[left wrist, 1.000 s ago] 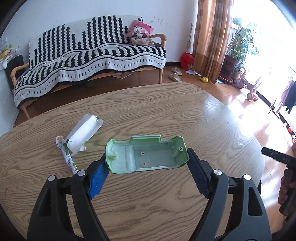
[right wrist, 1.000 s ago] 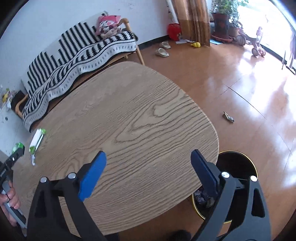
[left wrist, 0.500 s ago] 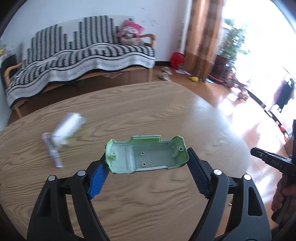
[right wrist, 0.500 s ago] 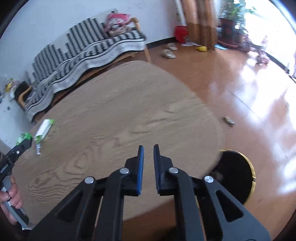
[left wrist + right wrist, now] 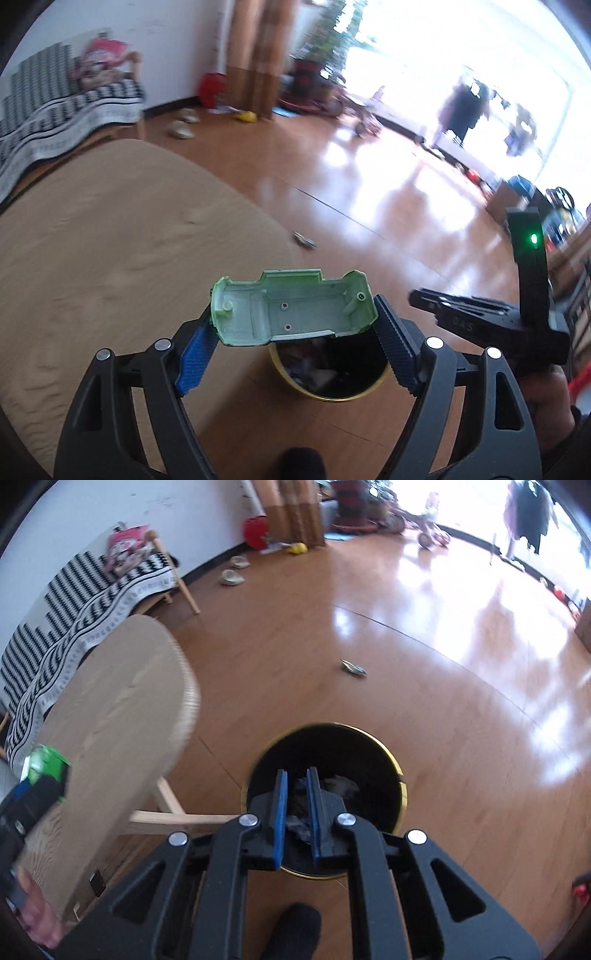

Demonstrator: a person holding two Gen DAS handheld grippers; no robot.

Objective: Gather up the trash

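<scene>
Green plastic car shell point(image 5: 293, 308) sits clamped between the left gripper's point(image 5: 295, 350) wide jaws, past the bench point(image 5: 110, 240) edge, above the black bin point(image 5: 328, 373). The right gripper's point(image 5: 295, 812) jaws stand nearly closed, empty, over that bin; its contents are too dark to make out.

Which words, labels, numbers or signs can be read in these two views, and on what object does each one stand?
No text can be read with certainty.
Raised marking on the side of the right hand-held gripper: a few characters, too blurred to read.
Green plastic shell: no lettering visible.
Trash bin: no label visible.
</scene>
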